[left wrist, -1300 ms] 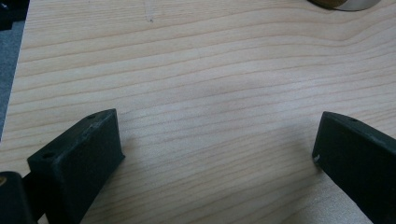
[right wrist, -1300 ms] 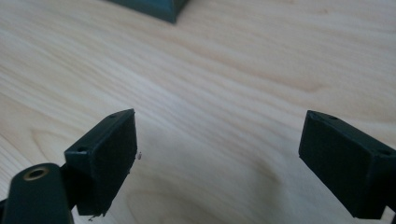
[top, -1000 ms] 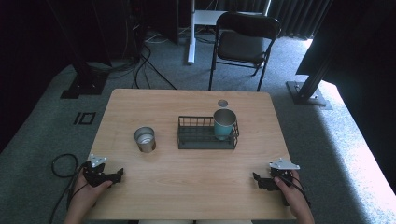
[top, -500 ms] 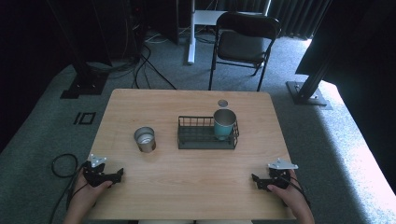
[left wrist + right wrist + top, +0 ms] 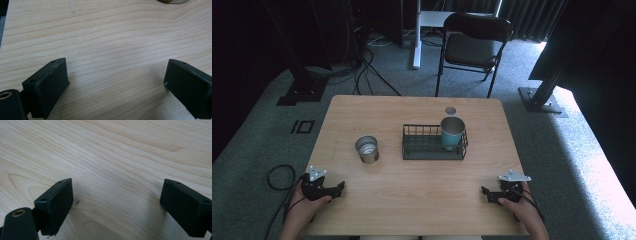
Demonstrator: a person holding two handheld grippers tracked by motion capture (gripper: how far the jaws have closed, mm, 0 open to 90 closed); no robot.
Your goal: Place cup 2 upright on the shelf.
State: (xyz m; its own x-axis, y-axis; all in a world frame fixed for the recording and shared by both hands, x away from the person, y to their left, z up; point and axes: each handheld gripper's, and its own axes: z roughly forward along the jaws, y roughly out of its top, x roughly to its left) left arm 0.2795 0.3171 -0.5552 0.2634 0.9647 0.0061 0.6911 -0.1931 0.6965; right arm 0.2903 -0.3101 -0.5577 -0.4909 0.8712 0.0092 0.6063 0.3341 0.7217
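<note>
A black wire basket (image 5: 433, 143) stands mid-table with a teal cup (image 5: 452, 132) upright in its right end. To its left a metal tin (image 5: 367, 149) sits open-topped on the wood; its base edge (image 5: 172, 1) peeks in at the top of the left gripper view. My left gripper (image 5: 341, 187) rests at the table's front left, held by a hand, jaws wide apart over bare wood (image 5: 117, 75). At the front right my right gripper (image 5: 485, 192) lies the same way, open, nothing between its jaws (image 5: 117, 197).
A small round lid or disc (image 5: 450, 110) lies near the table's far edge. Behind the table stand a black folding chair (image 5: 474, 45) and a white desk leg (image 5: 416, 35). Cables (image 5: 367, 65) trail over the carpet at left.
The right gripper has shifted very slightly; the rest is unchanged.
</note>
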